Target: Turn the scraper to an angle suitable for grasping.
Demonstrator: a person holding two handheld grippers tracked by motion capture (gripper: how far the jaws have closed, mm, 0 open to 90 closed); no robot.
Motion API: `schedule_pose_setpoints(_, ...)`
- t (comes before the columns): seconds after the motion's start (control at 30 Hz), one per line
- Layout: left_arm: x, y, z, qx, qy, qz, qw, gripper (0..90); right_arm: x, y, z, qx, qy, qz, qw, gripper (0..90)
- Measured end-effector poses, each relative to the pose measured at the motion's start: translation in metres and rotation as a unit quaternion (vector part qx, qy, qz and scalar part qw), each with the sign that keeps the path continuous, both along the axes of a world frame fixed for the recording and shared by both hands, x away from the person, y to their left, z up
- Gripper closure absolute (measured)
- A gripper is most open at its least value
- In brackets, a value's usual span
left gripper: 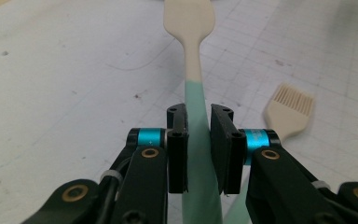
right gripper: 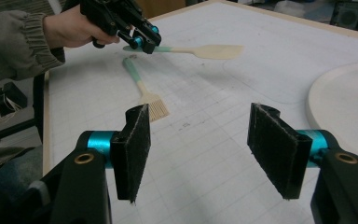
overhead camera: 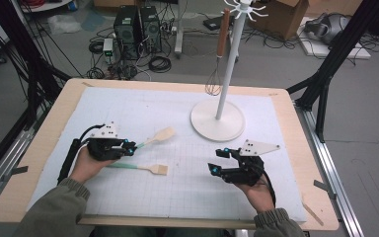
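left gripper (overhead camera: 130, 146) pinches the spatula (overhead camera: 160, 136) handle, held level; right gripper (overhead camera: 216, 160) spread.

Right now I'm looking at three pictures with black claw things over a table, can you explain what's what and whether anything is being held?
A person holds a two-jaw tool in each hand. One picture looks down from above; the others come from cameras riding on each tool. The left gripper is clamped on the green handle of a spatula, which looks lifted off the white grid mat. A brush with the same green handle lies flat beside it. The right gripper is open, with nothing between its pads. Farther back stands a white rack with a whisk hanging from it.
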State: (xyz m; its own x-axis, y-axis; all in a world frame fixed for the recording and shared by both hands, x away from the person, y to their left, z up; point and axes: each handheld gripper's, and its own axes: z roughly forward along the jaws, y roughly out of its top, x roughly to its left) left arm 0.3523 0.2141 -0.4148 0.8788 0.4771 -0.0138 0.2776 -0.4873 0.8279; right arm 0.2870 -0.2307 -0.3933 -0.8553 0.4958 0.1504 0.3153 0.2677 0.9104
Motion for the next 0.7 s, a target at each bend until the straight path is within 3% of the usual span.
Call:
schedule_pose_setpoints(0.17,-0.006,0.001,0.005,-0.004,0.000,-0.021,0.9998,77.1,-0.002,0.003,0.003,-0.001,-0.001,0.009,1.0000,38.7)
schedule_pose_setpoints(0.7,-0.023,-0.002,0.016,0.001,-0.012,-0.053,0.9985,77.0,-0.002,0.019,0.011,-0.024,-0.001,0.044,0.9988,37.0)
